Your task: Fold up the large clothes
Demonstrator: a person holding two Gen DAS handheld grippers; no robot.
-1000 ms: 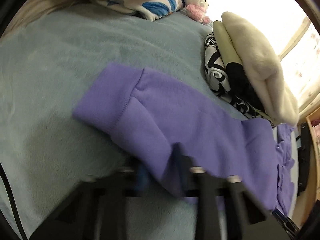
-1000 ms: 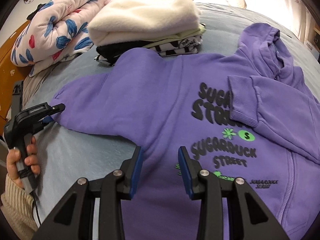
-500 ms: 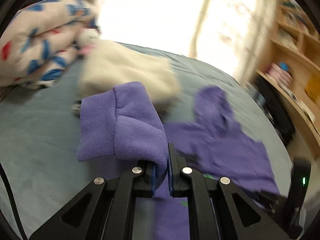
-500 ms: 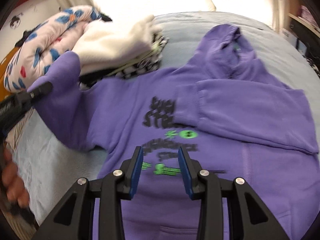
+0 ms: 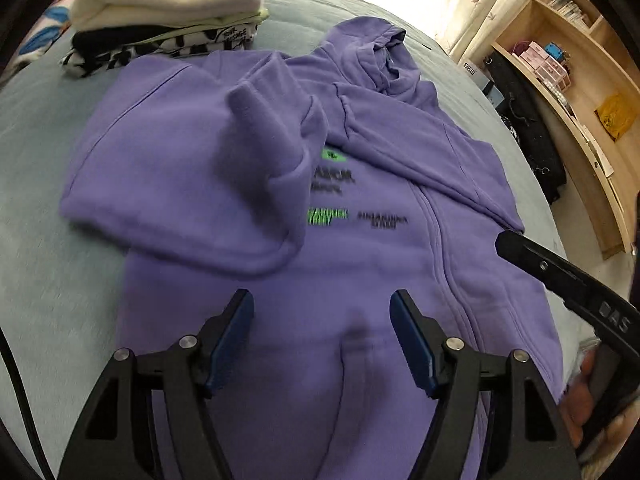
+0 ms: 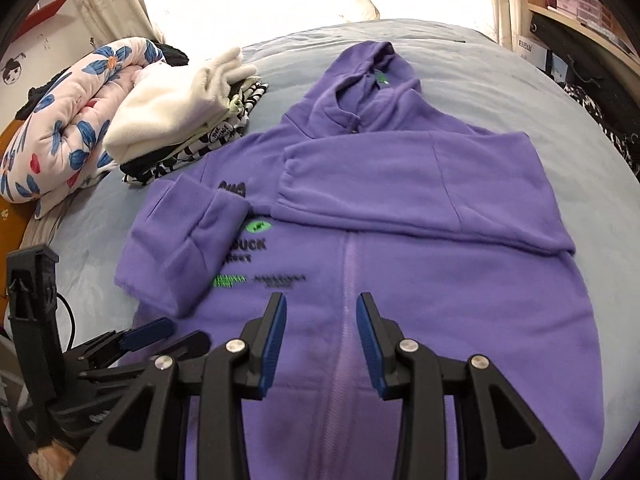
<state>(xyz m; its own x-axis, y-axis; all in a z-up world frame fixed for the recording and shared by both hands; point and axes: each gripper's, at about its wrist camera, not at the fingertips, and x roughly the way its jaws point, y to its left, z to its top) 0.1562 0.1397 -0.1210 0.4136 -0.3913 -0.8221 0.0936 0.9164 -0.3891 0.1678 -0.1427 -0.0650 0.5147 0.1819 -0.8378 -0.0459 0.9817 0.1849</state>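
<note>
purple hoodie (image 6: pixel 420 280) lies flat mid-bed (image 6: pixel 460 64), long axis from hood at the far edge to hem under both tongs; left gripper (image 5: pixel 322 334), jaws just opened, and half-open right gripper (image 6: pixel 322 338) hold nothing, equally near.

Bare bed (image 6: pixel 460 68) lies open to the right of and beyond the purple hoodie (image 6: pixel 420 280). On the left a stack of folded clothes (image 6: pixel 176 124) touches the hoodie's shoulder, with a rolled floral quilt (image 6: pixel 60 128) just behind, closing that side. A wooden shelf unit (image 5: pixel 580 92) borders the bed's right edge.
</note>
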